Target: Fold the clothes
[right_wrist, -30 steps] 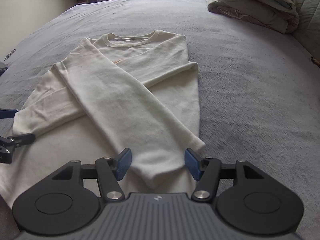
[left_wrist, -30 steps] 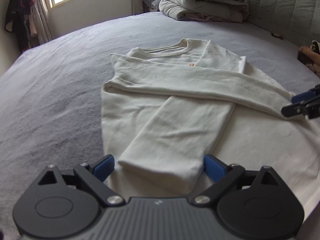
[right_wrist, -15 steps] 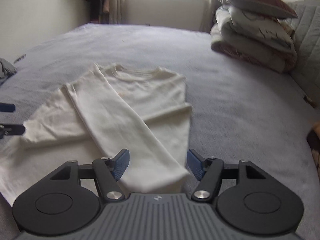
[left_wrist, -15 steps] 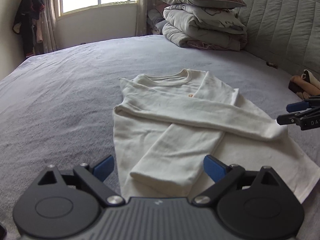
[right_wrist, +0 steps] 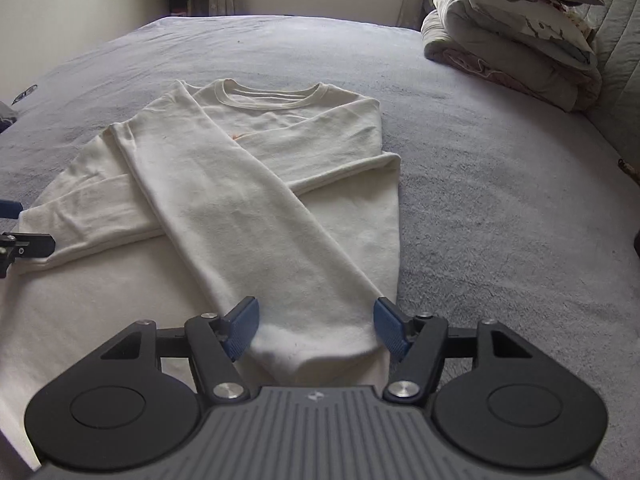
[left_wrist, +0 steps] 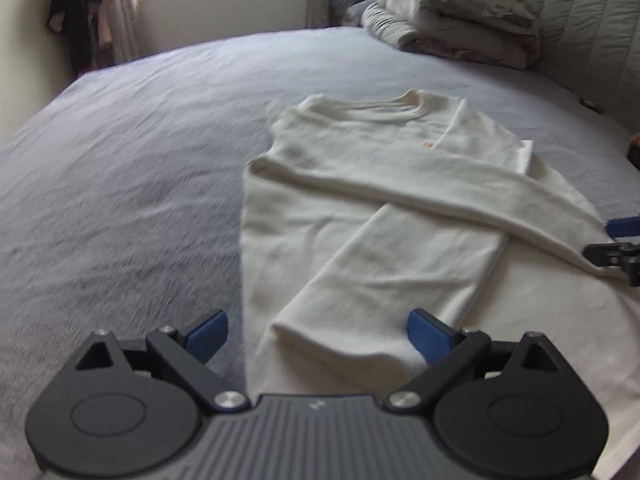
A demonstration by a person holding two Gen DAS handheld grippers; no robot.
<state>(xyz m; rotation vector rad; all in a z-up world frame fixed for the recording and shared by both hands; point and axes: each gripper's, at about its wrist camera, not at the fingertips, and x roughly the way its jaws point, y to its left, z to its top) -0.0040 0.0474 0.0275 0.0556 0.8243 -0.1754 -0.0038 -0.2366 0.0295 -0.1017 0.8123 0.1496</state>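
Note:
A cream long-sleeved sweatshirt (left_wrist: 360, 208) lies flat on the grey bed, collar away from me, both sleeves folded across its front so they cross. It also shows in the right wrist view (right_wrist: 248, 184). My left gripper (left_wrist: 318, 330) is open and empty, its blue pads either side of one sleeve cuff (left_wrist: 340, 344). My right gripper (right_wrist: 316, 330) is open and empty, its pads either side of the other cuff (right_wrist: 320, 348). Each gripper's tips show at the edge of the other's view.
The grey bed cover (left_wrist: 120, 184) spreads to the left and the far side. Stacked folded quilts and a pillow (right_wrist: 516, 36) sit at the head end by the padded headboard (left_wrist: 592, 32). Clothes hang by the window (left_wrist: 84, 20).
Both grippers rose and drew back from the sweatshirt half a second ago, then came down again toward the cuffs. They stay open. The sweatshirt has not moved.

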